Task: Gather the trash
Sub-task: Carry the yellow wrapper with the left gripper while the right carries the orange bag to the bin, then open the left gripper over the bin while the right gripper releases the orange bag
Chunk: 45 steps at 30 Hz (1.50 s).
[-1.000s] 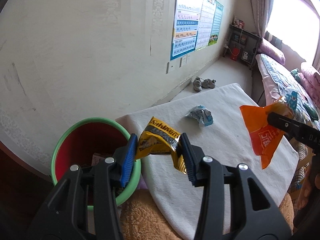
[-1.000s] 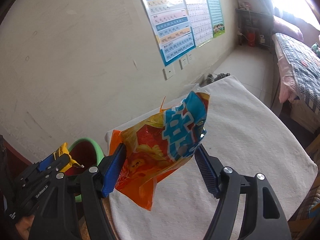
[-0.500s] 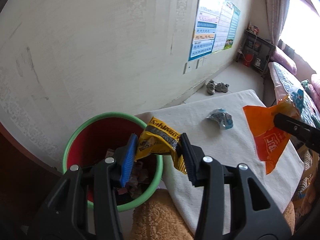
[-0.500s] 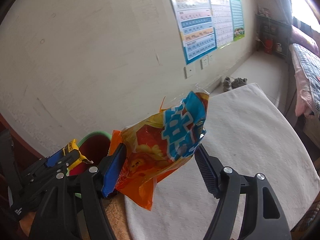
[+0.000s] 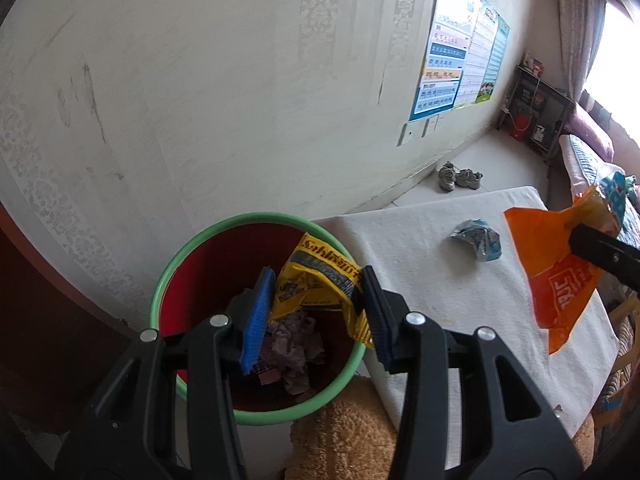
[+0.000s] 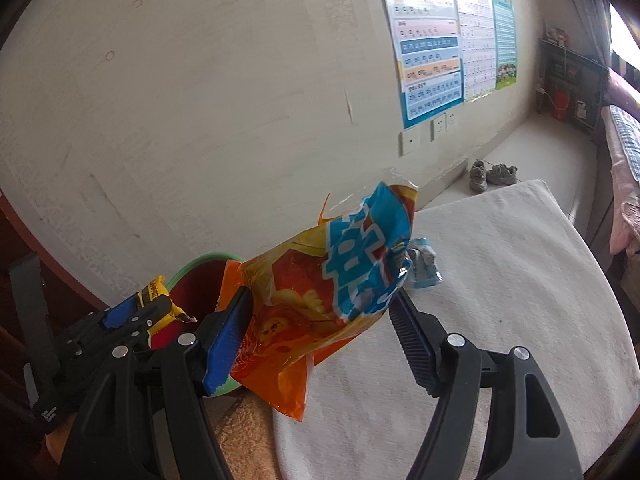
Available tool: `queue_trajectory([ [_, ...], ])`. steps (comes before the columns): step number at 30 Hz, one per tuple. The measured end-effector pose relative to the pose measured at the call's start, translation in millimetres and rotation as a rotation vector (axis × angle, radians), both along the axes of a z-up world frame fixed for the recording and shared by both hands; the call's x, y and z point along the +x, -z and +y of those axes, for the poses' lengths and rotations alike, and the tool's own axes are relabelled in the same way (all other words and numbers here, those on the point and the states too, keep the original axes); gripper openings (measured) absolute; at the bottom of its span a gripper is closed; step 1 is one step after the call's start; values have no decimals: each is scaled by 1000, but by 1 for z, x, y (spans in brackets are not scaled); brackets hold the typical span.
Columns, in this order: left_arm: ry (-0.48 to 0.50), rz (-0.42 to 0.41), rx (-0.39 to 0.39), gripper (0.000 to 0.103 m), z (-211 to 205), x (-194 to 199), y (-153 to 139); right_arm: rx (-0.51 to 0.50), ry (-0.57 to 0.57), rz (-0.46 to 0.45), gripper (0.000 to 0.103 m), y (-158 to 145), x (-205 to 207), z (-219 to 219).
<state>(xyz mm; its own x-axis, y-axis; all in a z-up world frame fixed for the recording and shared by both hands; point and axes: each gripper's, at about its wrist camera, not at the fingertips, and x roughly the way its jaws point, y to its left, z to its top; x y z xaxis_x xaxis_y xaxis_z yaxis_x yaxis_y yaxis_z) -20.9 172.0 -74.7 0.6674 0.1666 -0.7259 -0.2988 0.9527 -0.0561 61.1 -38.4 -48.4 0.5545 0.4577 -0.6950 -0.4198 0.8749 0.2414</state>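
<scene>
My left gripper [image 5: 316, 314] is shut on a yellow snack wrapper [image 5: 320, 276] and holds it over the mouth of a red bin with a green rim [image 5: 192, 256], which has crumpled paper inside. My right gripper [image 6: 320, 336] is shut on a large orange and blue chip bag [image 6: 340, 276], hanging above the left end of the white cloth-covered table [image 6: 500, 280]. In the left wrist view the chip bag [image 5: 560, 280] hangs at the far right. The right wrist view shows the left gripper [image 6: 132, 316] with its yellow wrapper [image 6: 158, 292] at the bin [image 6: 192, 276]. A crumpled blue and silver wrapper [image 5: 478, 238] lies on the table.
A tan fluffy towel [image 5: 340, 436] lies below the bin and table edge. The wall [image 5: 240, 100] runs close behind the bin, with posters [image 5: 448, 76]. A pair of shoes [image 5: 458, 178] sits on the floor beyond the table. A bed [image 6: 624, 152] stands at the right.
Both grippers have moved left toward the bin. The yellow wrapper has gone from over the table edge to above the bin's opening. The chip bag has followed, still held.
</scene>
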Motion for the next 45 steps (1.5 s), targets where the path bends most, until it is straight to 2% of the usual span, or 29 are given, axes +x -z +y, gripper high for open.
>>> queue_trajectory([
  [11, -56, 17, -7, 42, 24, -6, 9, -8, -75, 22, 68, 6, -1, 35],
  [28, -141, 74, -3, 43, 73, -1, 36, -131, -261, -2, 68, 34, -10, 119],
  [31, -161, 88, -12, 46, 81, 1, 43, -147, -309, -12, 70, 39, -13, 136],
  [33, -185, 94, -11, 56, 88, 1, 47, -171, -354, -15, 72, 43, -15, 148],
  [35, -209, 105, -18, 58, 94, 1, 53, -184, -383, -28, 75, 45, -17, 154],
  [36, -219, 114, -18, 63, 96, 0, 57, -185, -396, -37, 75, 46, -19, 155],
  [39, -229, 130, -16, 65, 97, -4, 62, -156, -404, -41, 82, 45, -23, 148],
  [42, -229, 149, -16, 68, 93, -7, 68, -118, -381, -8, 83, 44, -17, 135],
  [45, -219, 151, -32, 69, 86, -8, 67, -124, -333, -4, 83, 36, -14, 109],
])
